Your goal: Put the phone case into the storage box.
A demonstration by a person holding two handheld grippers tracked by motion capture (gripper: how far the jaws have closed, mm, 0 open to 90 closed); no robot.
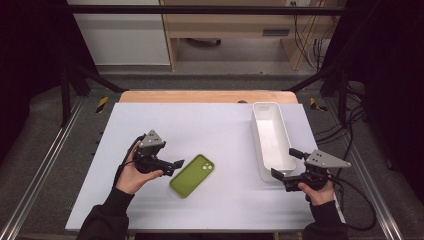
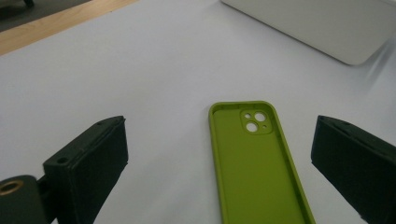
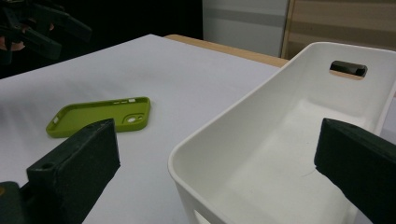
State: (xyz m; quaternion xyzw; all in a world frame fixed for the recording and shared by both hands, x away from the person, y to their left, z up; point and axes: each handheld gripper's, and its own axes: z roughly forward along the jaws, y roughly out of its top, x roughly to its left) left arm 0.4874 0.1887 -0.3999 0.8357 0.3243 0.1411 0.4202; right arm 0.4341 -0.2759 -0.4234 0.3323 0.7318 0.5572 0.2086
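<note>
Both forearms wear dark, long sleeves reaching the wrists. The left gripper and right gripper are black, each topped by a grey three-cornered plate showing small dark holes, with a black cable trailing behind. The left gripper view shows blocky, matte black jaws, one with a small hole, and a brass-coloured ring at the base.

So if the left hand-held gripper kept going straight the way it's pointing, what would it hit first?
Probably the green phone case: it lies just ahead between the open jaws of the left hand-held gripper. The white bin is farther on.
</note>
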